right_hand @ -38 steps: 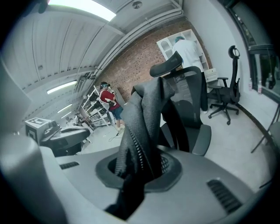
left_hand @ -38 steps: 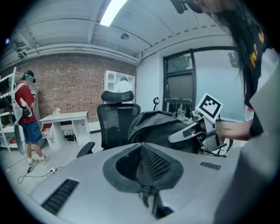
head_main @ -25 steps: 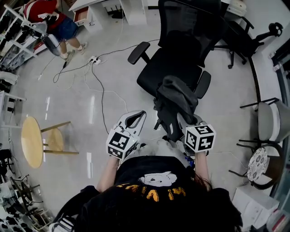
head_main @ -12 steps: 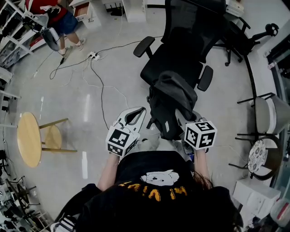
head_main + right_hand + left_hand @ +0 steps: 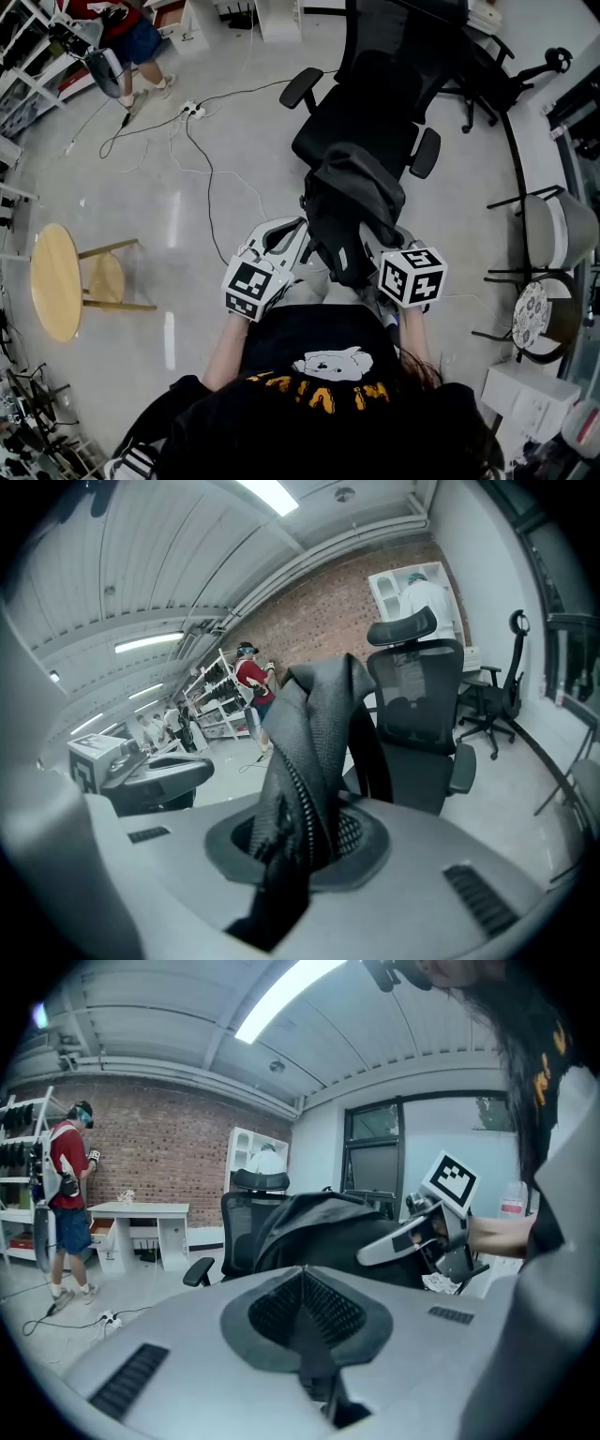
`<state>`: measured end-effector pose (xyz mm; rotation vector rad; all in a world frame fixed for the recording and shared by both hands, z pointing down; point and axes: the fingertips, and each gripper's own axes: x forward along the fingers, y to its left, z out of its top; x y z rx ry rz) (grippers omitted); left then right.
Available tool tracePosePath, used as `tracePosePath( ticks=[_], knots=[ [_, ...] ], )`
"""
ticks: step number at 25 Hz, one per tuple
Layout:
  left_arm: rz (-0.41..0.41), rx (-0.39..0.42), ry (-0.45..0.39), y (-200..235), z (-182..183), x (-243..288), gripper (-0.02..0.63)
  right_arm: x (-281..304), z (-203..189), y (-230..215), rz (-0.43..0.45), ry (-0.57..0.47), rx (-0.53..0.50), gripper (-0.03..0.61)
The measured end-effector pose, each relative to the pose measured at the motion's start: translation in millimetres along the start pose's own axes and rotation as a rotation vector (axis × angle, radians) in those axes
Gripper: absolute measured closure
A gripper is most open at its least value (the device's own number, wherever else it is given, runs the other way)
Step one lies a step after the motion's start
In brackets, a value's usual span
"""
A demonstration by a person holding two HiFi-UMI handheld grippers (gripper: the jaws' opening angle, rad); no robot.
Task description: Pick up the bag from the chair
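A dark grey bag (image 5: 352, 202) hangs in front of me, off the seat of the black office chair (image 5: 366, 103). My right gripper (image 5: 372, 246) is shut on the bag's zippered fabric (image 5: 314, 752), which runs up out of the closed jaws in the right gripper view. The chair (image 5: 417, 733) stands just behind it. My left gripper (image 5: 292, 231) sits close to the bag's left side, shut, with nothing between its pads (image 5: 302, 1274). In the left gripper view the bag (image 5: 319, 1232) and the right gripper (image 5: 412, 1237) are straight ahead.
A round wooden stool (image 5: 56, 281) stands at the left. Cables (image 5: 202, 169) and a power strip trail over the floor toward the chair. A person in red (image 5: 122, 28) stands at the far left by shelves. A grey chair (image 5: 553, 234) and another black chair (image 5: 497, 75) stand at the right.
The bag has come away from the chair's front edge toward me in the right gripper. The left gripper has drawn in closer to the bag's left side.
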<state>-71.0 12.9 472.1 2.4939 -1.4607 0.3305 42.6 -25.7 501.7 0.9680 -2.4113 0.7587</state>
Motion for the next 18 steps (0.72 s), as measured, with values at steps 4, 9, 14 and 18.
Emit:
tracePosePath(
  ticks=[4, 9, 14, 18],
  knots=[
    [-0.028, 0.038, -0.008, -6.1, 7.0, -4.6, 0.601, -3.8, -2.0, 8.5, -0.012, -0.008, -0.007, 0.528],
    [-0.063, 0.122, -0.006, -20.0, 15.4, -2.8, 0.601, -10.0, -4.7, 7.4, -0.026, -0.022, -0.002, 0.528],
    [-0.097, 0.154, -0.002, -28.0, 10.4, -4.9, 0.601, -10.5, -9.9, 11.5, -0.036, -0.034, 0.002, 0.528],
    [-0.101, 0.160, -0.003, -20.4, 10.5, -10.9, 0.601, -5.4, -3.8, 20.6, -0.023, -0.035, -0.017, 0.528]
  ],
)
